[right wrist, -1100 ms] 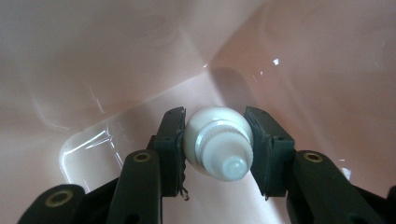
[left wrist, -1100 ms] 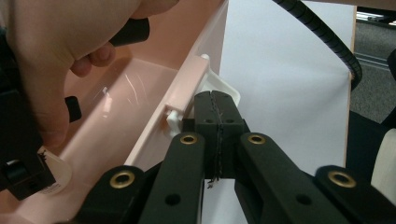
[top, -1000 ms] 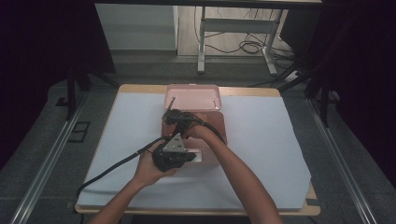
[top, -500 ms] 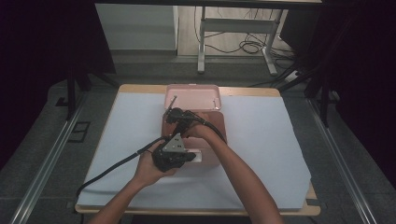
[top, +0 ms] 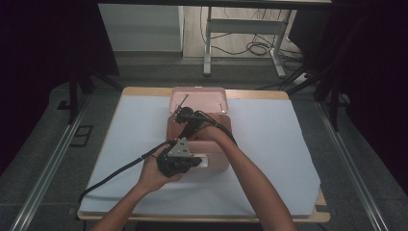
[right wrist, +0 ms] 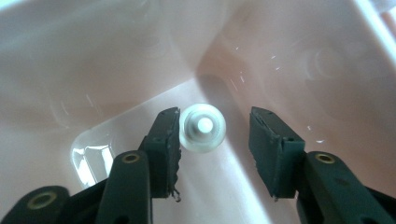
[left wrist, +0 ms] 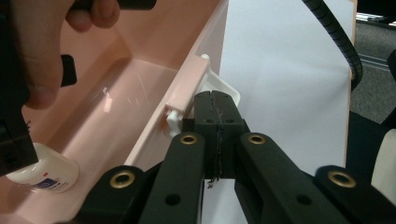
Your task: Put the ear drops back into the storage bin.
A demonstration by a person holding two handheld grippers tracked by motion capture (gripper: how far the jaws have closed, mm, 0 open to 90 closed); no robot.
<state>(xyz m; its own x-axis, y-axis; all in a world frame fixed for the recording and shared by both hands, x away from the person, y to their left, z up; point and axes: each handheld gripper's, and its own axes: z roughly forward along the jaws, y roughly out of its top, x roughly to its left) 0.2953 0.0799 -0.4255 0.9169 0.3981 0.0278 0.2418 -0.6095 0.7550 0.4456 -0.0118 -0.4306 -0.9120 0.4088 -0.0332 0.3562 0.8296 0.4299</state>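
Note:
A pink box (top: 219, 159) stands open on the white table mat, its lid (top: 197, 98) tipped back. My right gripper (top: 185, 118) reaches down into the box. Its jaws (right wrist: 215, 135) are open and have just been opening. A small white bottle (right wrist: 203, 127) stands upright between them on the box floor, close to the left pad (right wrist: 168, 140). The same bottle (left wrist: 44, 172) lies low at the left in the left gripper view. My left gripper (left wrist: 212, 100) is shut, its tips against the white latch (left wrist: 229, 91) on the box's front wall (top: 202, 162).
The white mat (top: 274, 139) covers most of the wooden table and has free room on both sides of the box. Black cables trail from both grippers, one across the mat at the left (top: 115, 171). A metal desk frame (top: 240, 29) stands beyond the table.

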